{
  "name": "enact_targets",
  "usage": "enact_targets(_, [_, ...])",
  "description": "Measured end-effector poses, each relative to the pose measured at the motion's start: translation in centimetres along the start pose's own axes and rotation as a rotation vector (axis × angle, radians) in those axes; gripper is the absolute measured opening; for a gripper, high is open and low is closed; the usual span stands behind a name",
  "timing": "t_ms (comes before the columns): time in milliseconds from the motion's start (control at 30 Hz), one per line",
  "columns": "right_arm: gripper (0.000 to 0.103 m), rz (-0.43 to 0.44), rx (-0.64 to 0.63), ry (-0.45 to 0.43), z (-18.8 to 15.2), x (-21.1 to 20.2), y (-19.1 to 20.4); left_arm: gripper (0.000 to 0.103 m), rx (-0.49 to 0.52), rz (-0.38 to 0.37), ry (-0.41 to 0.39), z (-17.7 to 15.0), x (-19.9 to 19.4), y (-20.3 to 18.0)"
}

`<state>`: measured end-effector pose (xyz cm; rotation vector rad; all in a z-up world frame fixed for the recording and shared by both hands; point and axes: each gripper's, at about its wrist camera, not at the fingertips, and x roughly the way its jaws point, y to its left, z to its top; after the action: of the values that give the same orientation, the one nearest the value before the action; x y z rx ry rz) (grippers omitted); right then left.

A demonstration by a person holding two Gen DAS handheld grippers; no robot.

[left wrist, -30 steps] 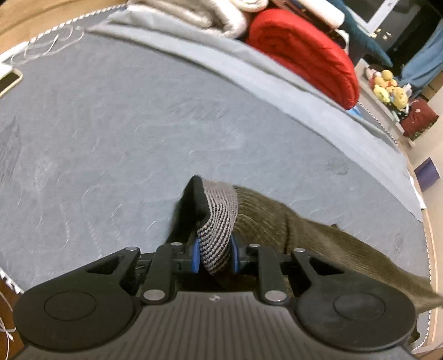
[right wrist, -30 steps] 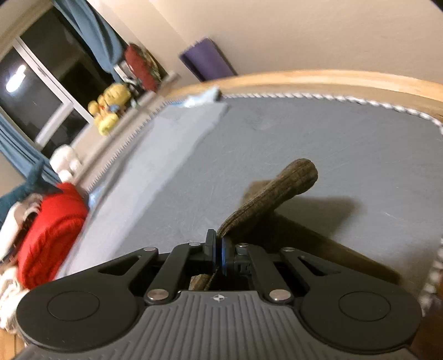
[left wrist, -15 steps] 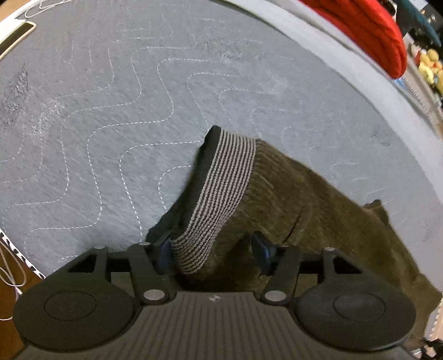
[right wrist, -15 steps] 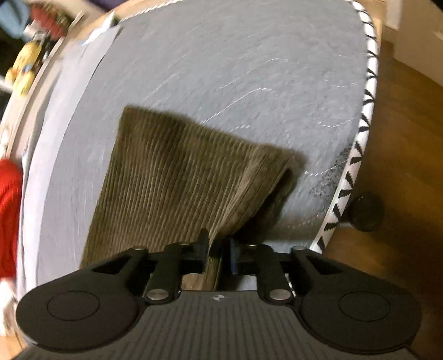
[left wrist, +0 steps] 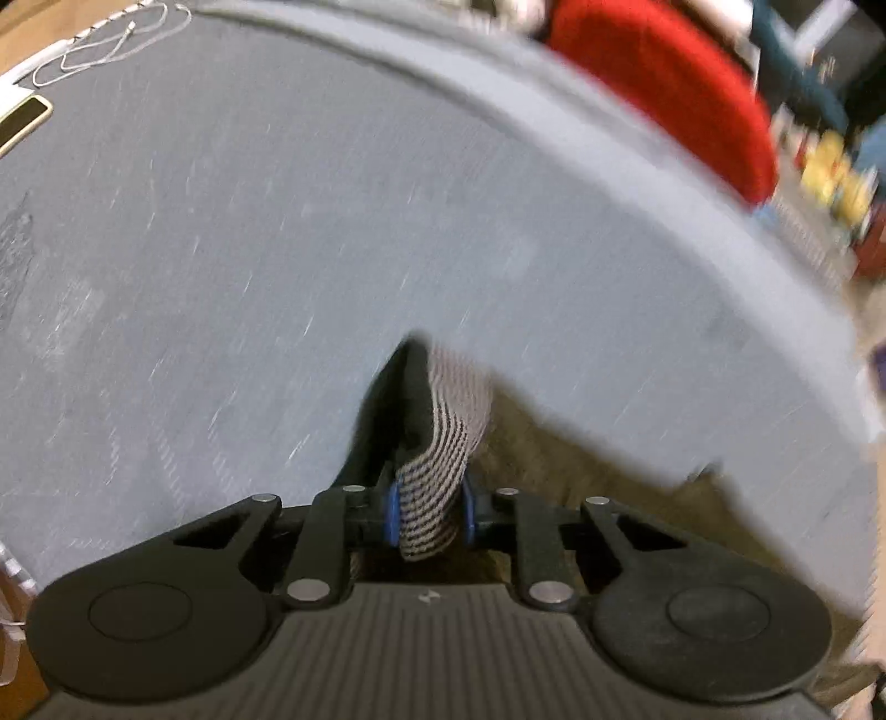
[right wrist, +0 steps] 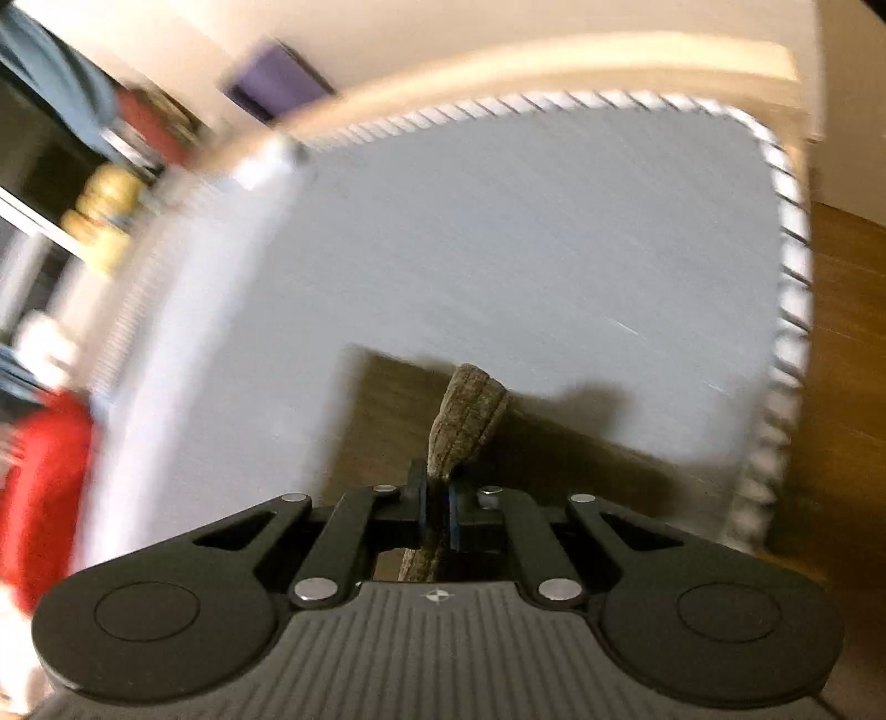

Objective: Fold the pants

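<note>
Brown corduroy pants (left wrist: 581, 482) lie on a grey quilted bed cover (left wrist: 277, 249). In the left wrist view, the striped waistband (left wrist: 443, 443) stands up between the blue pads of my left gripper (left wrist: 429, 509). Its jaws are closing and the pads press the band. In the right wrist view, my right gripper (right wrist: 437, 509) is closing tight on a folded leg hem (right wrist: 468, 410), which sticks up from the narrow jaws. The rest of the pants (right wrist: 387, 421) lies flat beyond it. Both views are blurred by motion.
A red cushion (left wrist: 664, 94) and yellow plush toys (left wrist: 836, 171) lie past the bed's far side. A phone (left wrist: 22, 124) and white cable (left wrist: 105, 44) rest at the far left corner. The bed's braided edge (right wrist: 792, 277) and wooden floor (right wrist: 847, 387) are on the right.
Half a second ago both grippers stood open low over the pants. Both have since shut again on the fabric, the left on the waistband and the right on the hem, and both views have tilted upward.
</note>
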<state>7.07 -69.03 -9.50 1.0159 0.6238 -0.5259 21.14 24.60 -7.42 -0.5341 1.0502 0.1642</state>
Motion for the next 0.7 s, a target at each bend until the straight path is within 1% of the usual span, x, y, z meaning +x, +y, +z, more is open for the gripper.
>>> enact_targets(67, [0.006, 0.159, 0.034, -0.103, 0.9, -1.4, 1.7, 0.022, -0.102, -0.088, -0.090, 1.3, -1.7, 0.8])
enact_targets(100, [0.006, 0.243, 0.040, -0.157, 1.3, -2.4, 2.3, 0.022, -0.139, -0.120, -0.135, 1.7, -2.6, 1.1])
enact_targets(133, [0.006, 0.324, 0.042, -0.217, 1.6, -3.6, 2.9, 0.022, -0.151, -0.131, -0.164, 1.8, -3.2, 1.2])
enact_targets(167, [0.006, 0.376, 0.032, -0.268, 1.7, -4.6, 3.4, 0.022, -0.150, -0.132, -0.180, 1.8, -3.6, 1.3])
enact_targets(200, [0.006, 0.387, 0.018, -0.290, 1.7, -5.1, 3.5, 0.022, -0.144, -0.131, -0.176, 1.6, -3.7, 1.5])
enact_targets(233, [0.006, 0.371, 0.011, -0.285, 1.7, -5.2, 3.4, 0.022, -0.138, -0.125, -0.155, 1.4, -3.6, 1.8])
enact_targets(267, [0.006, 0.336, 0.016, -0.256, 1.6, -4.9, 2.9, 0.022, -0.134, -0.116, -0.117, 1.1, -3.2, 2.1])
enact_targets(300, [0.006, 0.271, 0.017, -0.209, 1.5, -4.3, 2.2, 0.022, -0.130, -0.108, -0.082, 0.8, -2.8, 2.4])
enact_targets(333, [0.006, 0.177, 0.009, -0.150, 1.4, -3.5, 1.4, 0.022, -0.119, -0.094, -0.038, 0.4, -2.3, 2.9])
enact_targets(433, [0.006, -0.114, -0.018, 0.057, 0.5, -0.6, -1.7, 0.022, -0.078, -0.032, 0.056, -0.6, -0.9, 4.1])
enact_targets(467, [0.006, -0.167, -0.002, 0.108, 0.2, 0.0, -2.9, 0.022, -0.066, -0.016, 0.084, -0.8, -0.5, 4.5])
enact_targets(500, [0.006, -0.197, 0.030, 0.153, 0.0, 0.6, -4.2, 0.022, -0.058, -0.002, 0.123, -1.1, 0.0, 4.8])
enact_targets(533, [0.006, -0.204, 0.062, 0.180, 0.0, 0.9, -5.3, 0.022, -0.057, 0.010, 0.135, -1.3, 0.3, 5.1])
enact_targets(567, [0.006, -0.200, 0.077, 0.181, 0.2, 0.9, -5.8, 0.022, -0.054, 0.010, 0.136, -1.4, 0.3, 5.2])
enact_targets(633, [0.006, -0.155, 0.065, 0.164, 0.2, 0.4, -5.3, 0.021, -0.049, -0.003, 0.113, -1.3, -0.1, 4.9])
enact_targets(700, [0.006, -0.092, -0.004, 0.124, 0.3, -0.5, -3.9, 0.021, -0.033, -0.014, 0.081, -1.2, -0.7, 4.6])
